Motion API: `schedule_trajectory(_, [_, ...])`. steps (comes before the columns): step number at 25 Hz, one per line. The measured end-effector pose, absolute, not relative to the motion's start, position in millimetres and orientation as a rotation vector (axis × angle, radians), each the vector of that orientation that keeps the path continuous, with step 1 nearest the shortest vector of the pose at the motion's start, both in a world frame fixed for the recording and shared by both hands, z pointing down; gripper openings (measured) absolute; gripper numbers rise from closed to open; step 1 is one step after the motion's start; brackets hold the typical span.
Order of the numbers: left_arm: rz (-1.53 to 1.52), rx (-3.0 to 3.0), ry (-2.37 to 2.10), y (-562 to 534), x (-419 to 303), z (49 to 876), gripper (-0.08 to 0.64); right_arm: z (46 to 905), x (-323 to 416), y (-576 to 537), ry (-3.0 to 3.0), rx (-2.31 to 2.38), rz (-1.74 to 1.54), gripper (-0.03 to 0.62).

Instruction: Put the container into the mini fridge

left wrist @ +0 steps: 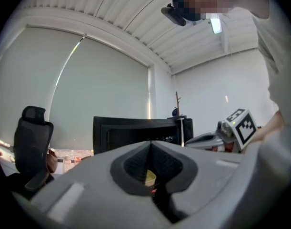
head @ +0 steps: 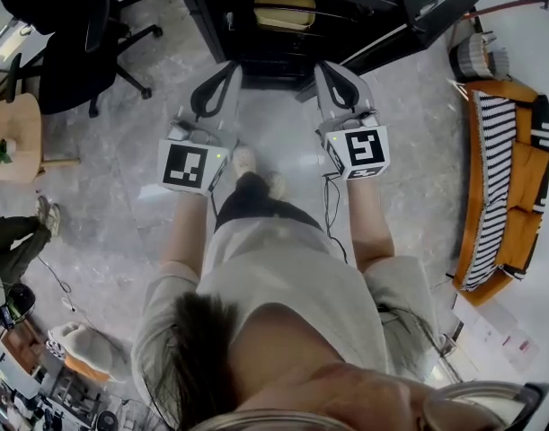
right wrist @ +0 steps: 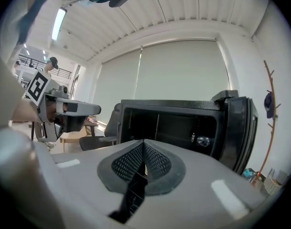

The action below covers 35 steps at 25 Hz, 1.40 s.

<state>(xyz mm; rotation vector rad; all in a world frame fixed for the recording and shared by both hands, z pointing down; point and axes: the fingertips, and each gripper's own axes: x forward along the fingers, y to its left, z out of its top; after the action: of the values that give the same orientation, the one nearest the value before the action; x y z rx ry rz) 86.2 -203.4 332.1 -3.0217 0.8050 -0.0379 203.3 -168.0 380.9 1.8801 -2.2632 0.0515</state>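
- Sitting on the fridge (head: 199, 12) shelf, the container (head: 286, 9) is judged already placed.
- Left gripper (head: 222, 72) and right gripper (head: 332, 72) are both pressed together — empty.
- Door (head: 436, 12) should be nudged shut gently — container left undisturbed.

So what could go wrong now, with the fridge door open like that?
1. The door of the mini fridge stands wide open, with the container on a shelf inside. Left like that, the cold would probably leak out.
2. A cable hangs beside the person's leg. A step forward might snag it.
3. The left gripper and right gripper are both shut and empty, so they could only nudge the door, which might swing hard.
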Motion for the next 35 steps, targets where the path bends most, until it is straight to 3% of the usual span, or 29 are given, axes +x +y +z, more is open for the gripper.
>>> schedule_trajectory(35, [0.067, -2.958, 0.797, -80.3, 76.5, 266.9, 0.002, 290.5, 173.0, -31.8, -2.427, 1.952, -0.073, -0.003])
